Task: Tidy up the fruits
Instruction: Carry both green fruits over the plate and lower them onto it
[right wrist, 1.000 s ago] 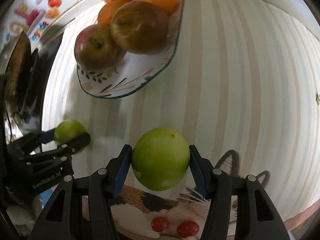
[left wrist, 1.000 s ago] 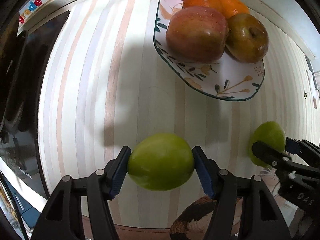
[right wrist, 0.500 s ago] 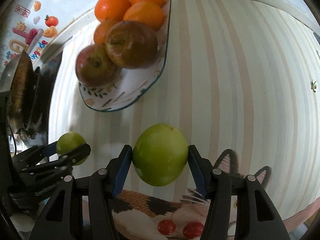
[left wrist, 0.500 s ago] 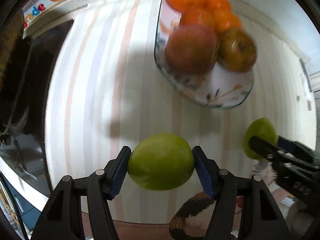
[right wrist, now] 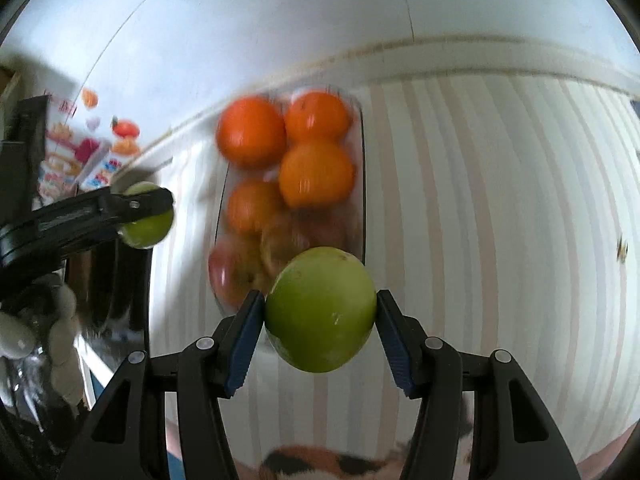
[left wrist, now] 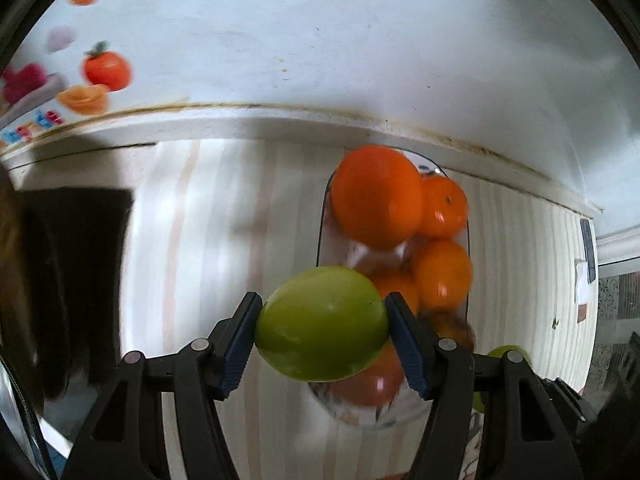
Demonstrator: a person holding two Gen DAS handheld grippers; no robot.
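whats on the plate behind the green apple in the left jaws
On the long white plate: four round oranges at its far end and reddish apples nearer. The left gripper's green apple covers part of the near end, so fruit there cannot be counted.

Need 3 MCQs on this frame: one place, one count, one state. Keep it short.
1. Where do the round oranges lie?
A. on the oval glass plate
B. on the striped tabletop
C. in a basket

2. How many oranges show in the right wrist view?
A. two
B. four
C. six

3. What is the state of the right gripper?
A. open, nothing in it
B. shut on an orange
C. shut on a round green apple

Key: 1 A, the oranges sit piled inside the plate's rim. 2 B, four orange rounds are visible. 3 C, the blue-padded fingers press both sides of the apple.
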